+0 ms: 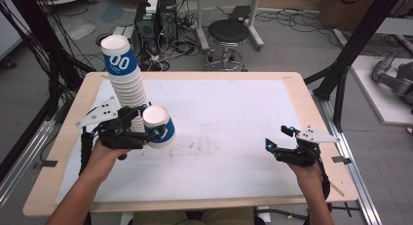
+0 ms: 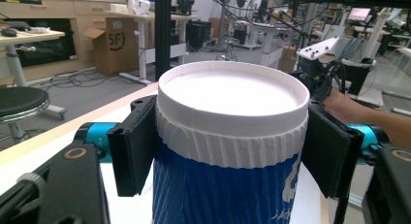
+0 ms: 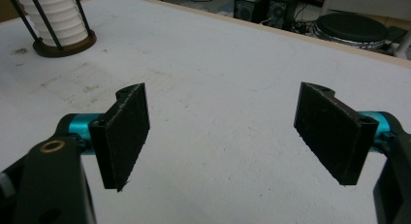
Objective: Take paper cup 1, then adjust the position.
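Overhead, the left gripper (image 1: 152, 133) clamps a single paper cup (image 1: 159, 126) at the left side of the table (image 1: 311, 113), just beside a tall stack of cups (image 1: 125, 74). The cup has a white rolled rim, a ribbed white band below it and a blue lower wall. The stack leans a little and bears the same blue band with white figures near its top. A white, scuffed mat (image 1: 234, 132) covers the pale wooden tabletop. The right gripper (image 1: 278, 137) rests near the right edge, its jaws wide with nothing between them.

From the left gripper view, both black pads press the cup's (image 2: 232, 136) ribbed collar from either side; the cup stands upright.

From the right gripper view, flat black pads (image 3: 127, 132) stand well apart over bare mat, and the stack (image 3: 55, 15) sits in a dark round base (image 3: 68, 47) with thin rods.
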`<state>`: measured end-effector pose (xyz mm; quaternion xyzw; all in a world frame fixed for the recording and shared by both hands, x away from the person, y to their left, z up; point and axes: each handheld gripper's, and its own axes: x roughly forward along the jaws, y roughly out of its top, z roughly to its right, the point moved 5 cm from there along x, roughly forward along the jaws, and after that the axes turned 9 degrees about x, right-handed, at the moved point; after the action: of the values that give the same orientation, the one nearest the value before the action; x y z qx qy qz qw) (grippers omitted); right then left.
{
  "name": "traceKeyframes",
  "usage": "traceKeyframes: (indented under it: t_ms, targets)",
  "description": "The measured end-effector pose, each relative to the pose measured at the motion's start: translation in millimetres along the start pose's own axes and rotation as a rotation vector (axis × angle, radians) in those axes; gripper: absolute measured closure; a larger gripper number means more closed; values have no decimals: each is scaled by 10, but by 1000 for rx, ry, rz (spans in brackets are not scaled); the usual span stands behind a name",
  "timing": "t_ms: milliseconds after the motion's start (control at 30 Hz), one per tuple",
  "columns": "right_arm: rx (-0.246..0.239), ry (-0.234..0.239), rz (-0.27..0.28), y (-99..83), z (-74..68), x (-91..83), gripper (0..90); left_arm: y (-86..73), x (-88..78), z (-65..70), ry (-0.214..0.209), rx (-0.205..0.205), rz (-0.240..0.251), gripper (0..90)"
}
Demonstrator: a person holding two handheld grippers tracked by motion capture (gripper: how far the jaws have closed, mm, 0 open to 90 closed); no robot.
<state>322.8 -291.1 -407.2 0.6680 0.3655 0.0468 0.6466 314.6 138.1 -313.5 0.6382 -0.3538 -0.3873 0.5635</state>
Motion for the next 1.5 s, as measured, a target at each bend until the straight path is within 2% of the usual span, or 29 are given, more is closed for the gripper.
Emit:
traceKeyframes:
  t_ms: [333, 733, 900, 1067, 1200, 1233, 1500]
  targets:
    - [1, 8, -3, -7, -15, -6, 209, -57, 156, -30, 6, -8, -11, 282]
    - [6, 2, 6, -10, 23, -38, 208, -73, 265, -5, -13, -13, -15, 282]
    - [0, 11, -1, -17, -10, -30, 209, -84, 300, 9, -7, -4, -23, 282]
    - [-2, 23, 6, 3, -38, -30, 209, -96, 358, -13, 0, -13, -14, 282]
    - [-1, 52, 13, 11, -68, -30, 208, -104, 413, -12, -8, -14, -13, 282]
    - [1, 79, 20, 22, -99, -22, 208, -114, 457, -11, -12, -11, -17, 282]
    - [-33, 195, 8, 54, -355, 71, 208, -158, 644, 36, -41, -12, -9, 282]
